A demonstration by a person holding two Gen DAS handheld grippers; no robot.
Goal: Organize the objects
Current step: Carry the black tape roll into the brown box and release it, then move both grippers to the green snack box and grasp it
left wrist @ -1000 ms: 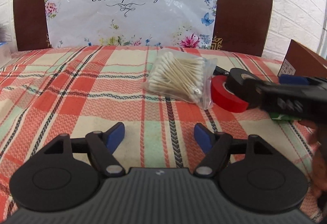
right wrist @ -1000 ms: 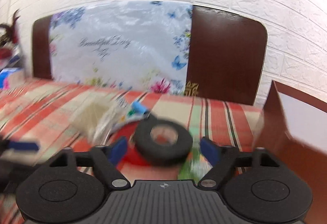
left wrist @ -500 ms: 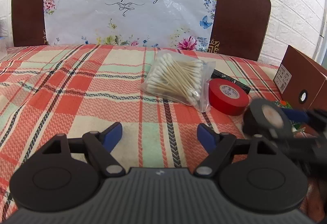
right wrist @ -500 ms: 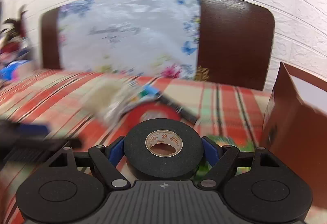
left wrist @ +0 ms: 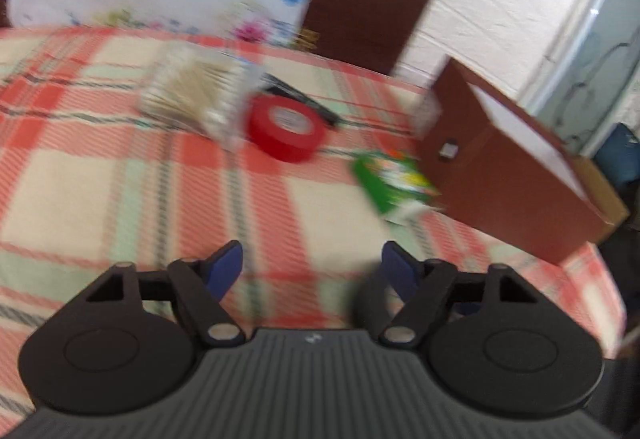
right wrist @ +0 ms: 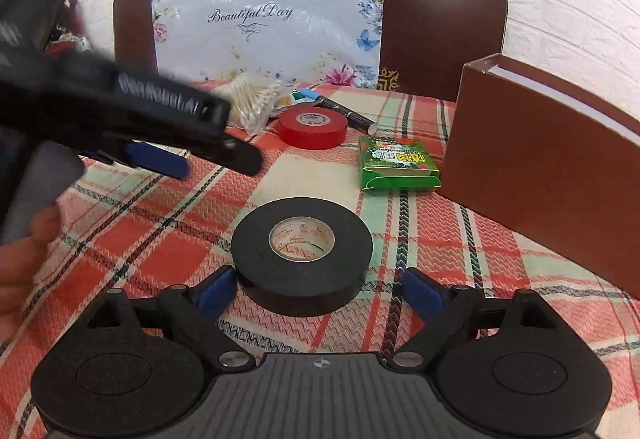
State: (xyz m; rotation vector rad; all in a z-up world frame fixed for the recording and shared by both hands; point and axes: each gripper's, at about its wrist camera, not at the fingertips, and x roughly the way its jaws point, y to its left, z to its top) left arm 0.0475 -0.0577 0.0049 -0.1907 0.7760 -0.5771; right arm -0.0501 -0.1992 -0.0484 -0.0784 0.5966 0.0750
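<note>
A black tape roll (right wrist: 302,247) lies flat on the plaid cloth between the fingers of my open right gripper (right wrist: 320,289), whose pads stand apart from it. A red tape roll (right wrist: 313,127) (left wrist: 286,127) lies farther back, with a bag of cotton swabs (right wrist: 252,101) (left wrist: 196,95), a marker (right wrist: 340,109) and a green packet (right wrist: 398,163) (left wrist: 390,179) nearby. My left gripper (left wrist: 312,269) is open and empty above the cloth; it also shows blurred at the left of the right wrist view (right wrist: 160,155).
A brown box (right wrist: 540,143) (left wrist: 508,167) stands open at the right edge of the table. A brown headboard with a floral plastic sheet (right wrist: 268,23) rises behind. A white brick wall is at the back.
My right gripper carried the black tape toward the near side, set it on the cloth and opened. My left gripper swung to the right, blurring its view.
</note>
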